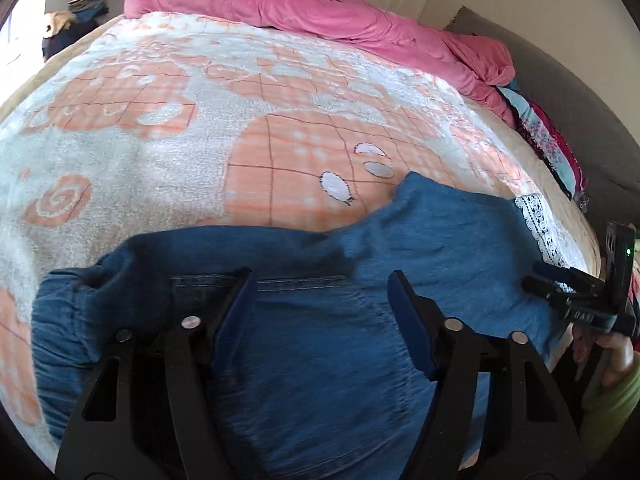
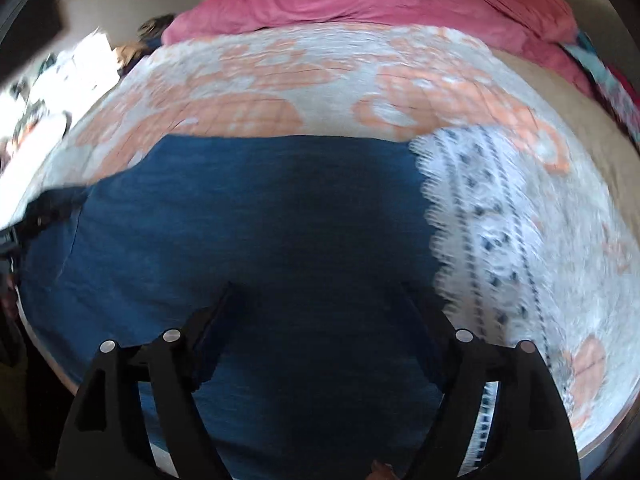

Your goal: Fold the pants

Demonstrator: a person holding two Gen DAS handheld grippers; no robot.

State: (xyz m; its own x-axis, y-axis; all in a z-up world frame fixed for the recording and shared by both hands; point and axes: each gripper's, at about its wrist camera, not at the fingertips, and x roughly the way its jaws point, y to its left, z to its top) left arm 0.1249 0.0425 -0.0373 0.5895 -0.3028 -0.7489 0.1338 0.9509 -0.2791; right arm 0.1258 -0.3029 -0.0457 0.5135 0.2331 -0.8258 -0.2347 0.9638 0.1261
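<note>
Blue denim pants point(image 1: 312, 320) lie on the bed's orange-and-white blanket point(image 1: 160, 120) near its front edge, elastic waistband bunched at the left. My left gripper point(image 1: 320, 280) is open, its blue-padded fingers spread just above the pants near a stitched pocket seam. My right gripper shows at the right edge of the left wrist view point(image 1: 538, 276), over the pants' right end. In the right wrist view the pants point(image 2: 260, 220) fill the middle, blurred, and my right gripper point(image 2: 316, 288) is open above them, holding nothing.
A pink duvet point(image 1: 320, 8) is heaped along the far side of the bed. White lace trim point(image 1: 536, 220) lies just right of the pants; it also shows in the right wrist view point(image 2: 480, 220). Folded patterned cloth point(image 1: 552, 148) and a grey headboard point(image 1: 580, 92) are at the right.
</note>
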